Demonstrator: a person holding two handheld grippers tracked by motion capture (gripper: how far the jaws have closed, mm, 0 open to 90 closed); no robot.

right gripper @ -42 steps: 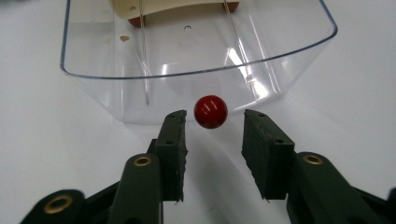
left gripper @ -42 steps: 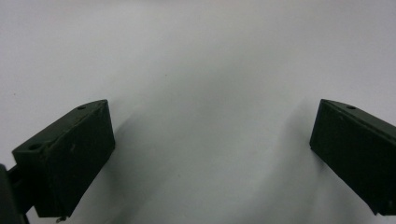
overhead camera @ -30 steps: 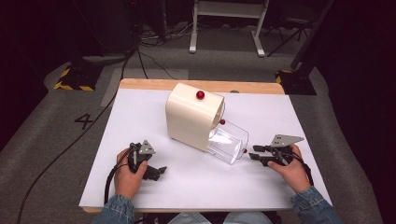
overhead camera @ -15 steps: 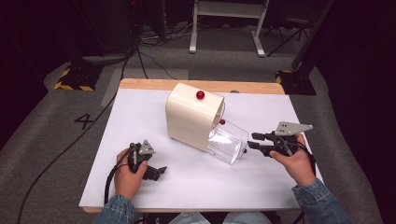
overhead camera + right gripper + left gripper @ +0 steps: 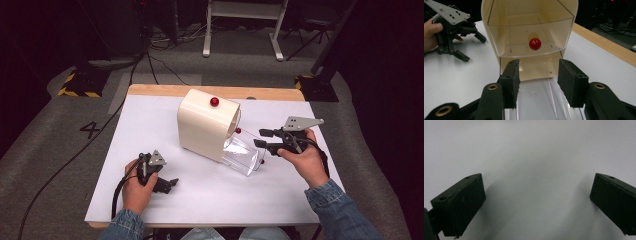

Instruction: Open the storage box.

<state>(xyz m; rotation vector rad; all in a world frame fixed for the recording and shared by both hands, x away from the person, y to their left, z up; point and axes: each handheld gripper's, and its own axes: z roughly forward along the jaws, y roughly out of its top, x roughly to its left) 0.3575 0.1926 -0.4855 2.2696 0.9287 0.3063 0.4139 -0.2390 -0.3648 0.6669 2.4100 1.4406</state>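
White table carries the box at centre, its clear drawer pulled out toward my right gripper, whose empty jaws have just been opening, while my left gripper rests spread and empty, so I judge the opening done

The high view looked forward and down from above the person's side, taking in the whole white table, the grey floor beyond it at 12 o'clock. The left gripper view sat very near the tabletop, aimed almost straight at its bare white surface. The right gripper view looked level and close into the cream box and its clear drawer. It shared with the high view that box and the left gripper at 10 o'clock.
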